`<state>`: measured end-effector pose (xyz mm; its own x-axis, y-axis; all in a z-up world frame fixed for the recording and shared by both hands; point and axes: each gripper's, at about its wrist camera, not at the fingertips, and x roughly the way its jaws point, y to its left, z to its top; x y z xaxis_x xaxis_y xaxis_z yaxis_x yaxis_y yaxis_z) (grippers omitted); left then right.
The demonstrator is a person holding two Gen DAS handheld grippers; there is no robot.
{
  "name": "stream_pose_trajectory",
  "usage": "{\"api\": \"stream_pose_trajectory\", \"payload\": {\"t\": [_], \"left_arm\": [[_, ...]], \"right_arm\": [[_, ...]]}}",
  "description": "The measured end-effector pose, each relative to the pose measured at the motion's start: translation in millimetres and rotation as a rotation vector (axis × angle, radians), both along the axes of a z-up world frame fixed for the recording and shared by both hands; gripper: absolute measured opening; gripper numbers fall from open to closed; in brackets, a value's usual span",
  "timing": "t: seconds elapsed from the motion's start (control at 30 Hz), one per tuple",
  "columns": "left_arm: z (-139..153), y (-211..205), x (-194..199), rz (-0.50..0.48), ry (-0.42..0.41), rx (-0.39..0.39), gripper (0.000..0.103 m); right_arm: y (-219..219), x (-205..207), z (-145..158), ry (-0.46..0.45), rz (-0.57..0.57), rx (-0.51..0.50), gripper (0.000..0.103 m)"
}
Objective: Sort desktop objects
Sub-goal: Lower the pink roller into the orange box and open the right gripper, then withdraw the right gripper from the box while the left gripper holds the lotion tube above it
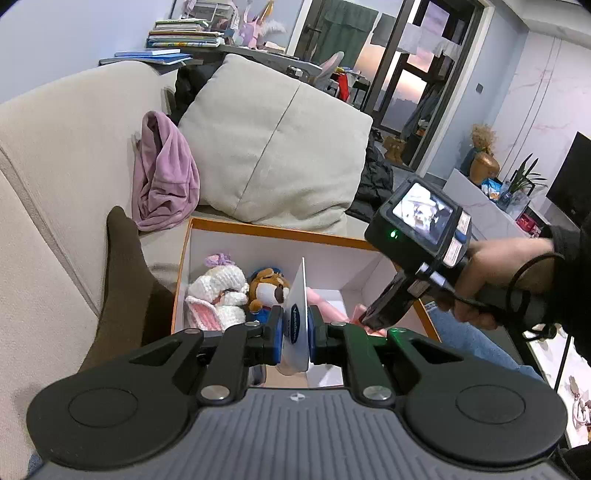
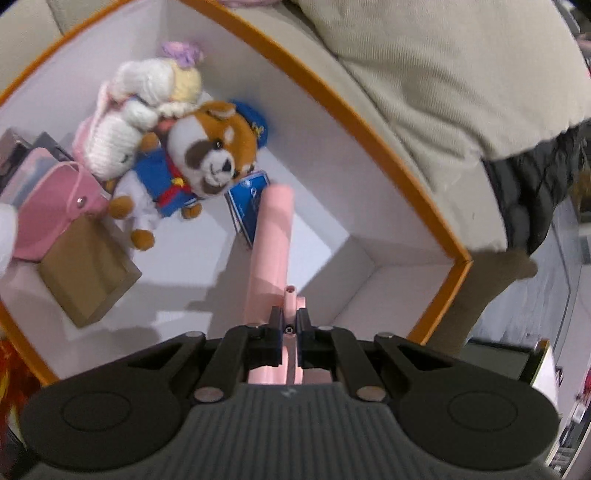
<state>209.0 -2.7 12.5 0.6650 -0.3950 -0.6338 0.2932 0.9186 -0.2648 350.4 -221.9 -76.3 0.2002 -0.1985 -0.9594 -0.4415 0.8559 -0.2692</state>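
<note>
two grippers clamped: left gripper [image 1: 295, 330] on tube [image 1: 298, 314], right gripper [image 2: 290, 326] on pink tool [image 2: 271, 236], over box [image 2: 369, 122].

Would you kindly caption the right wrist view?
Right gripper lowers a pink tool into the toy-filled box.

White tube [image 1: 298, 325]: a blue oval label reads "Vaselin…", running lengthwise, with the end cut off from sight. Smaller print below it is too fine to read.
Blue packet [image 2: 248, 206] in box: white markings, blurred, unreadable.
Book spines [image 1: 184, 35] on the far shelf: too small to read.
</note>
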Motion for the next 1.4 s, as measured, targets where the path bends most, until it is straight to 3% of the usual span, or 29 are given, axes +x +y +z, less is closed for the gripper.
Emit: {"api": "stream_pose_trajectory", "payload": {"t": [0.17, 0.27, 0.3, 0.37, 0.5, 0.73, 0.87, 0.93, 1.23, 1.3, 1.4], "left_arm": [[-4.8, 0.7, 2.1, -0.001, 0.012, -0.005, 0.014], [-6.1, 1.3, 2.3, 0.0, 0.014, -0.008, 0.014], [-6.5, 1.6, 2.3, 0.001, 0.015, -0.009, 0.014], [-6.8, 1.9, 1.9, 0.002, 0.013, -0.009, 0.014], [-6.5, 0.7, 2.2, 0.001, 0.011, -0.01, 0.014], [-7.3, -3.1, 2.7, -0.003, 0.018, -0.001, 0.014], [-8.2, -2.9, 2.7, 0.001, 0.021, 0.0, 0.014], [-8.5, -2.9, 2.7, 0.0, 0.023, 0.0, 0.014], [-9.9, -2.0, 1.6, -0.004, 0.026, -0.001, 0.014], [-10.1, -2.3, 1.1, -0.003, 0.026, 0.001, 0.014], [-11.5, -2.7, 0.5, -0.003, 0.029, 0.005, 0.014]], "right_arm": [[2.4, -7.2, 3.9, 0.042, -0.002, 0.114, 0.012], [-2.4, -6.3, 20.4, 0.034, -0.013, 0.204, 0.027], [-6.2, -3.0, 24.7, 0.022, -0.02, 0.216, 0.027], [-13.3, 3.4, 29.6, -0.006, -0.036, 0.208, 0.027], [-20.5, 5.7, 18.7, -0.04, -0.017, 0.084, 0.023], [-17.3, 0.1, -1.7, 0.015, 0.01, 0.126, 0.025], [-13.0, 0.5, -10.1, 0.02, 0.018, 0.14, 0.058], [-11.4, 0.6, -10.9, -0.001, 0.025, 0.136, 0.066], [-25.1, 8.3, -26.6, 0.1, -0.12, 0.296, 0.061], [-21.8, 5.0, -28.6, 0.108, -0.109, 0.302, 0.045], [-17.4, 0.9, -21.8, 0.081, -0.08, 0.27, 0.043]]}}
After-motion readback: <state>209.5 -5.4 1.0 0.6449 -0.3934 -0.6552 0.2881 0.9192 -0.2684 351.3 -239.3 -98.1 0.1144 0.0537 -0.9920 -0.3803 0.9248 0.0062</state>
